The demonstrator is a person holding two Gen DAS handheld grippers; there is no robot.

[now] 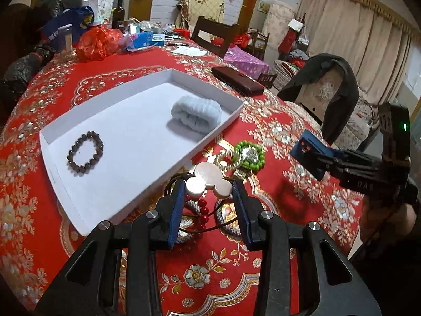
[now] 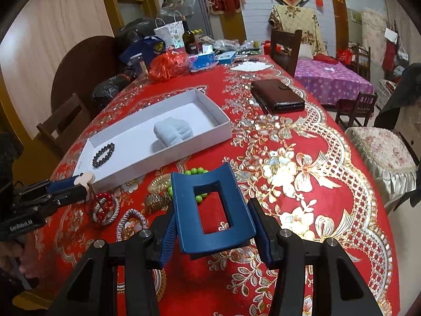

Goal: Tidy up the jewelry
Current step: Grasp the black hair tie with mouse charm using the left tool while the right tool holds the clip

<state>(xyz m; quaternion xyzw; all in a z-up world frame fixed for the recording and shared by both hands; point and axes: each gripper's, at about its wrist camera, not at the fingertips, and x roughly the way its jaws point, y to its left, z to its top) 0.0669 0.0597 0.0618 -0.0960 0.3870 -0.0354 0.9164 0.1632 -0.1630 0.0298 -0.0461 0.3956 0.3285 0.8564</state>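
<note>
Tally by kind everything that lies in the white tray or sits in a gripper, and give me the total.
Bead bracelet, dark, in the white tray: 1
Scrunchie, pale blue, in the tray: 1
Hair claw, blue, in the right gripper: 1
Mouse-head ornament, white, in the left gripper: 1
Total: 4

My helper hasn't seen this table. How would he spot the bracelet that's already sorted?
Find the shallow white cardboard tray on the red tablecloth. At the end opposite the pale blue fluffy band lies a dark brown beaded bracelet, the tray's only beads.
</note>
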